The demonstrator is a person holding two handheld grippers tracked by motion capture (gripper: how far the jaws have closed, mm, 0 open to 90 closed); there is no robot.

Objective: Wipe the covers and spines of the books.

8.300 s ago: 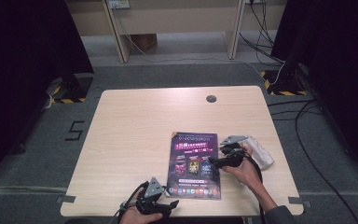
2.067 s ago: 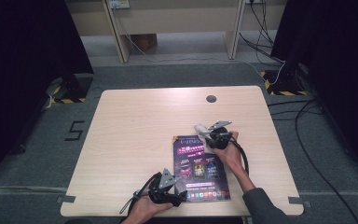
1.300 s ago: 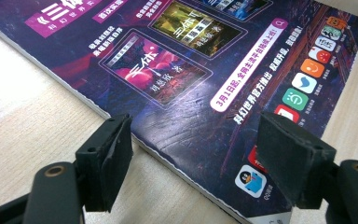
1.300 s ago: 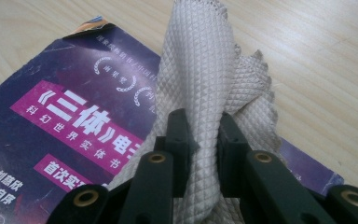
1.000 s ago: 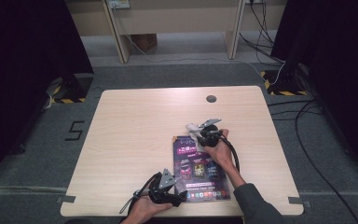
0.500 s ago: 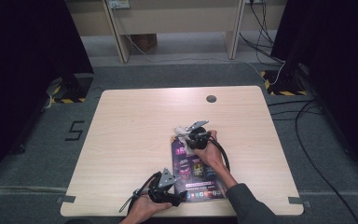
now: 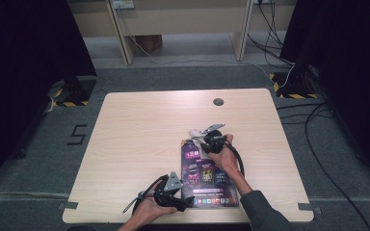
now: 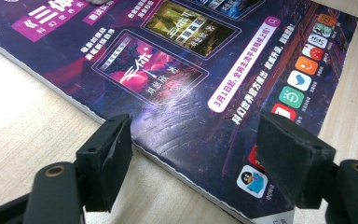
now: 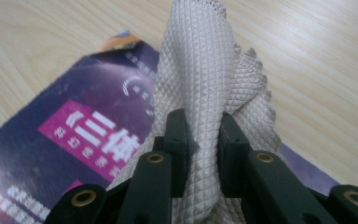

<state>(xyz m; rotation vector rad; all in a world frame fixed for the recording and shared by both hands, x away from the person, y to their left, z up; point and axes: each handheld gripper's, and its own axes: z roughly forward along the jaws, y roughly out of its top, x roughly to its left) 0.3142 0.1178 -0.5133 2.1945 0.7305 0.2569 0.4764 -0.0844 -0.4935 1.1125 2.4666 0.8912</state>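
Observation:
A dark purple magazine (image 7: 207, 173) lies flat on the wooden table (image 7: 139, 130), near its front edge. My right gripper (image 7: 201, 135) is shut on a bunched white waffle-textured cloth (image 9: 205, 79), which rests on the magazine's far corner (image 9: 98, 116). The cloth (image 7: 195, 132) pokes out at that gripper's tip in the high view. My left gripper (image 7: 185, 202) sits at the magazine's near left corner, held low. Its jaws stand open over the cover's edge (image 8: 186, 135) with nothing pinched between the pads (image 8: 114, 158).
A round cable hole (image 7: 218, 101) marks the table's far side. Cables (image 7: 313, 120) trail over the grey floor to the right. Wooden furniture legs (image 7: 120, 29) stand beyond the table. Bare tabletop stretches left and behind the magazine.
My right gripper has carried the cloth from the magazine's right side across to its far left corner. The left gripper has stayed at the near corner.

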